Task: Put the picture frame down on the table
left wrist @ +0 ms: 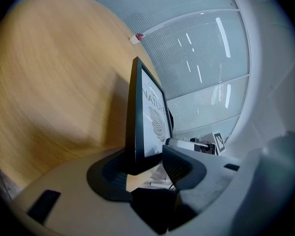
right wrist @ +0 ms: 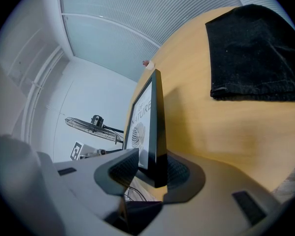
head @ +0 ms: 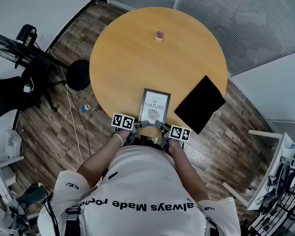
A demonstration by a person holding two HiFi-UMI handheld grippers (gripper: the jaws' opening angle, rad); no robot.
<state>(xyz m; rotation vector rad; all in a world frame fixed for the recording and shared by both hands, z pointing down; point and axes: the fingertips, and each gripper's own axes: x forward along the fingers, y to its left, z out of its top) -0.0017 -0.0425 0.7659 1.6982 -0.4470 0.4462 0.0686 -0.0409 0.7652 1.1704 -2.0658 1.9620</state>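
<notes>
**Picture frame low at the near edge of the round table**

We see both arms bent and pulled in close to the body, with the elbows out to the sides. The left hand (head: 122, 135) has a bead band at the wrist. The right hand (head: 173, 144) is close beside it. Both hands point their tools forward and a bit down, rolled onto their sides.

The left gripper (left wrist: 147, 167) has its jaws spread. The picture frame (head: 155, 107) is between them. Its flat back lies on the pad on the table side. The other pad is close to the glass side, but we see no squeeze. The right gripper (right wrist: 148, 170) is the same: jaws apart, the frame's back on one pad, the other pad just beside the front. Each gripper is at one bottom corner of the frame.

The frame is a thin dark rectangle with hard, straight edges. It has a white print with a leaf shape and letters. It is face up at the near edge of the table (head: 132, 63), with its top toward the middle. We cannot tell if its top end touches the wood.

The table is round, smooth and honey-coloured. A black cloth (head: 199, 103), soft and folded flat, lies at the right edge, near the frame but apart from it. A small pink thing (head: 159, 35) sits near the far edge.
</notes>
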